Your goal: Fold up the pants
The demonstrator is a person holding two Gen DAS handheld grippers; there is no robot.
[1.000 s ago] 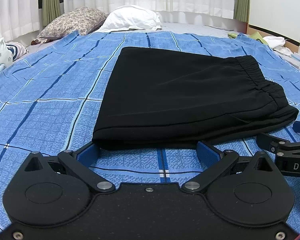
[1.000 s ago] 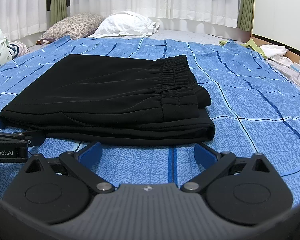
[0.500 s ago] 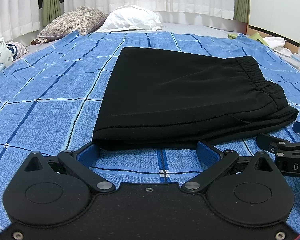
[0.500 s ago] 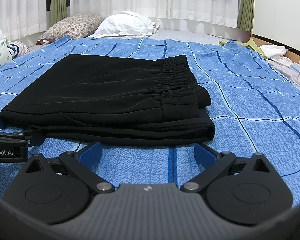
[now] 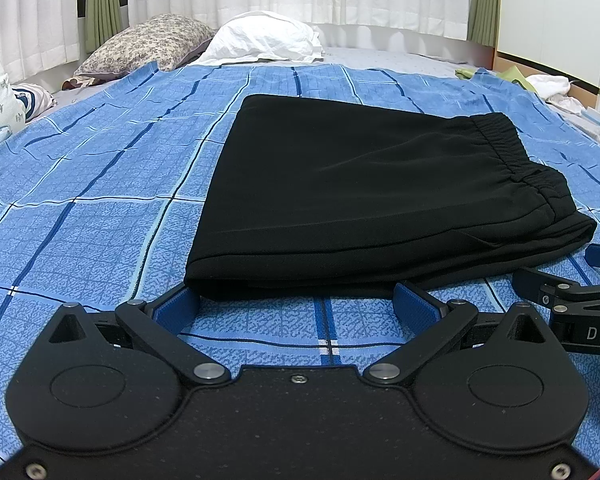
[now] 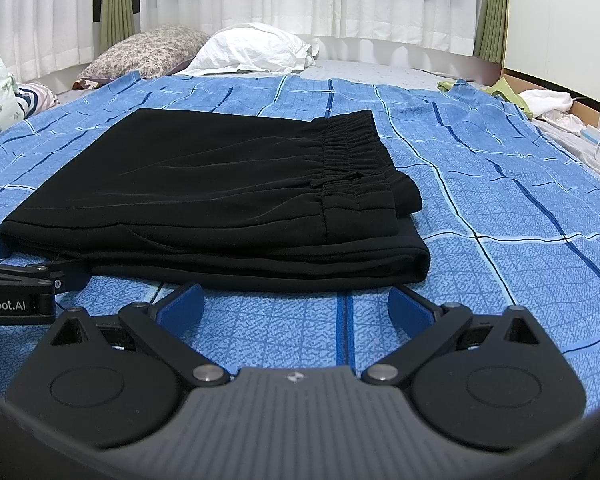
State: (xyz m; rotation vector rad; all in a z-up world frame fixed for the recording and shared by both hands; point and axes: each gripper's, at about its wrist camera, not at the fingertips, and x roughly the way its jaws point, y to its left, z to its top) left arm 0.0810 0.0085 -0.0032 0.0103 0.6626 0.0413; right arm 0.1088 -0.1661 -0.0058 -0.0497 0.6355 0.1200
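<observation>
Just beyond both grippers' spread, empty fingers lie folded black pants.

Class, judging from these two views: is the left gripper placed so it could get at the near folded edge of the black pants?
Probably yes. The left gripper is open, fingers straddling the near edge of the black folded pants on the blue checked bedspread. Nothing lies between them; the right gripper sits off to its side.

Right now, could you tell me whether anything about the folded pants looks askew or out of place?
Only slightly: the pants lie folded flat on the bedspread, but at the waistband end the layers are uneven, the lower one sticking out past the top. Both claws are open, holding nothing.
</observation>
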